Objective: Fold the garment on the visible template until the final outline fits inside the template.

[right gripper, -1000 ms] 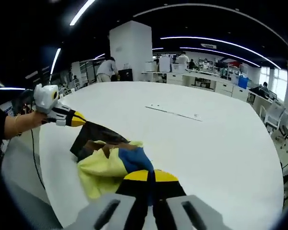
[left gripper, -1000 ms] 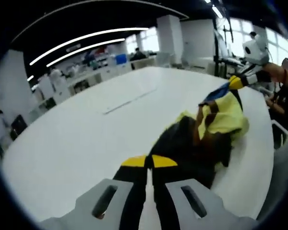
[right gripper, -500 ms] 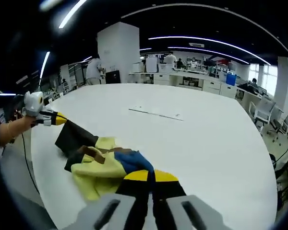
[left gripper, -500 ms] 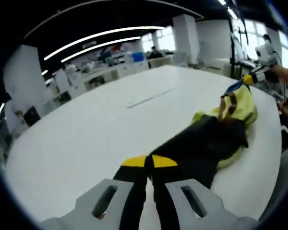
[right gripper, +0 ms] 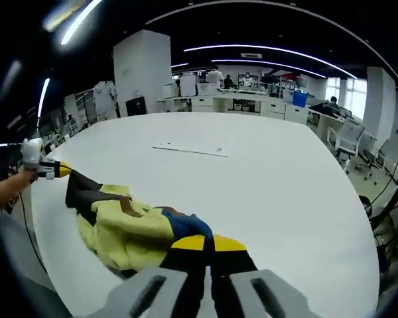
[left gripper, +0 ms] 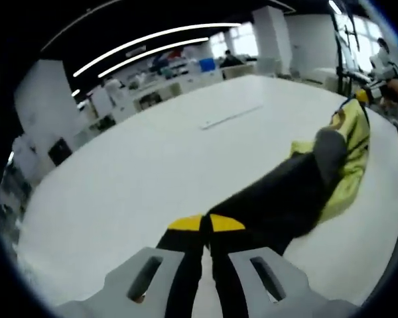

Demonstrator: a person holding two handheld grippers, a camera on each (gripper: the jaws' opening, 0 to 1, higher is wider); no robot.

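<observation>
Now garment [right gripper: 129,232] stretched wider between tongs.

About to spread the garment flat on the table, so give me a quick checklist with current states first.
1. Left gripper shut on the garment's black end: ok.
2. Right gripper shut on the blue and yellow end: ok.
3. Garment stretched out between the grippers: ok.
4. Garment smooth: not ok, the middle is bunched.
5. Garment on the white table: ok.
6. Template outline located: cannot tell; a thin strip lies farther out.
</observation>
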